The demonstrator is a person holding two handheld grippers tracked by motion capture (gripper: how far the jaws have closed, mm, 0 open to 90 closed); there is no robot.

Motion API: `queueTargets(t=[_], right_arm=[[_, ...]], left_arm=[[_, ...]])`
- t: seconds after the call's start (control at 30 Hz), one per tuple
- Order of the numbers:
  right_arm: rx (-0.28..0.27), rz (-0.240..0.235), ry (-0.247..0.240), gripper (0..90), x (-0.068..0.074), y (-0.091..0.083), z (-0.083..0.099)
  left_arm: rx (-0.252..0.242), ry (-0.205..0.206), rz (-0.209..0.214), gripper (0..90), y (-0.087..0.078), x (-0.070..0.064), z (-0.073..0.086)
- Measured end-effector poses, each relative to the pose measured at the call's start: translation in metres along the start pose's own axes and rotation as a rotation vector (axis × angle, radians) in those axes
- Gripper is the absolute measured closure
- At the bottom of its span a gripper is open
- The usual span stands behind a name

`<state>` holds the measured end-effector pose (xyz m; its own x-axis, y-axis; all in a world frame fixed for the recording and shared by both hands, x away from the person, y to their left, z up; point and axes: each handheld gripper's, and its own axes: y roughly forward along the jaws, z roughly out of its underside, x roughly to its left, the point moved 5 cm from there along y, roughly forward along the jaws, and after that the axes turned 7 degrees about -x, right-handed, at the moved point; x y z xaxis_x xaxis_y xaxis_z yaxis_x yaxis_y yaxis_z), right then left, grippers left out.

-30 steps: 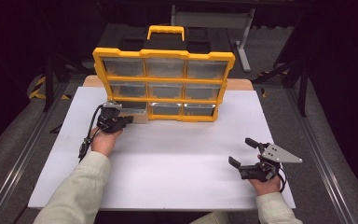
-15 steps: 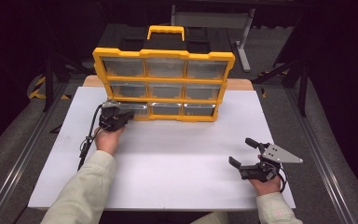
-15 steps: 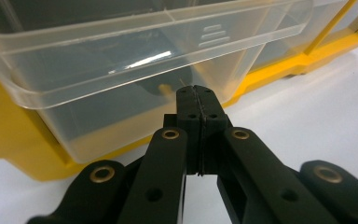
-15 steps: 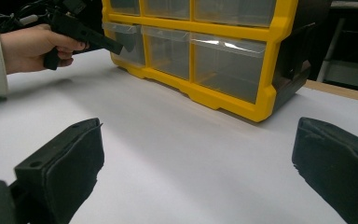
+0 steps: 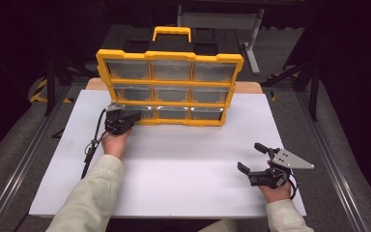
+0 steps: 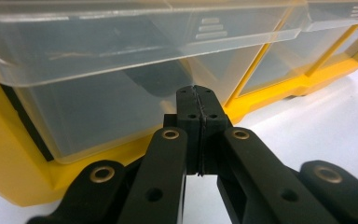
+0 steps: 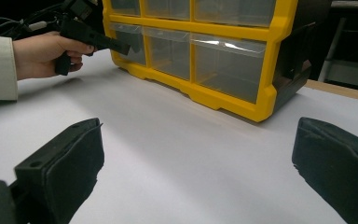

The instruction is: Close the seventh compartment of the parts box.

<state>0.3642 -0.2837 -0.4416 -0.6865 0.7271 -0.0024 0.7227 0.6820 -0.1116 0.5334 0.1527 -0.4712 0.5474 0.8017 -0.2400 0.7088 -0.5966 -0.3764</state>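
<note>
On my white table (image 5: 174, 169), the yellow drawer organizer (image 5: 170, 87) stands at the far side. My left gripper (image 5: 134, 117) — jaws pressed together — is at its bottom-left drawer (image 6: 98, 107); my right gripper (image 5: 251, 157) rests near-right, spread wide.

Overhead light falls bright on the white table (image 5: 183, 169) while everything around the table sinks into black. Glare streaks the clear drawers (image 7: 228, 44), and the nearest tool (image 6: 198, 112) looks soft.
</note>
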Motion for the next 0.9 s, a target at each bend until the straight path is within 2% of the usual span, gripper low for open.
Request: queueTargets(t=[0.13,0.27,0.37,0.6,0.7,0.8,0.83,0.87,0.9], right_arm=[[0.004,-0.008,-0.001,2.6,0.001,0.001,0.0],[0.0,-0.009,-0.001,2.6,0.0,0.0,0.0],[0.0,-0.01,0.0,2.6,0.0,0.0,0.0],[0.001,-0.011,0.005,2.7,0.0,0.0,0.0],[-0.001,-0.012,0.009,2.6,0.0,0.0,0.0],[-0.003,-0.01,0.01,2.6,-0.001,0.0,0.0],[-0.003,-0.01,0.01,2.6,-0.001,0.0,0.0],[-0.005,-0.01,0.009,2.6,-0.001,0.0,0.0],[-0.011,-0.009,0.009,2.6,-0.002,0.0,-0.001]], left_arm=[[-0.002,-0.017,-0.02,89.6,0.003,0.002,0.0],[-0.006,-0.014,-0.021,89.5,0.004,0.003,0.0],[-0.005,-0.037,-0.01,89.5,0.003,0.003,0.0],[0.0,-0.021,-0.031,89.6,0.0,0.004,-0.001],[-0.002,-0.023,-0.026,89.5,-0.004,0.005,-0.003],[-0.011,-0.016,0.0,89.4,-0.01,0.002,-0.006],[-0.016,-0.011,0.007,87.8,-0.012,0.0,-0.007],[-0.025,-0.023,0.029,77.5,-0.015,-0.001,-0.009],[-0.019,-0.053,0.059,62.3,-0.017,-0.003,-0.01]])
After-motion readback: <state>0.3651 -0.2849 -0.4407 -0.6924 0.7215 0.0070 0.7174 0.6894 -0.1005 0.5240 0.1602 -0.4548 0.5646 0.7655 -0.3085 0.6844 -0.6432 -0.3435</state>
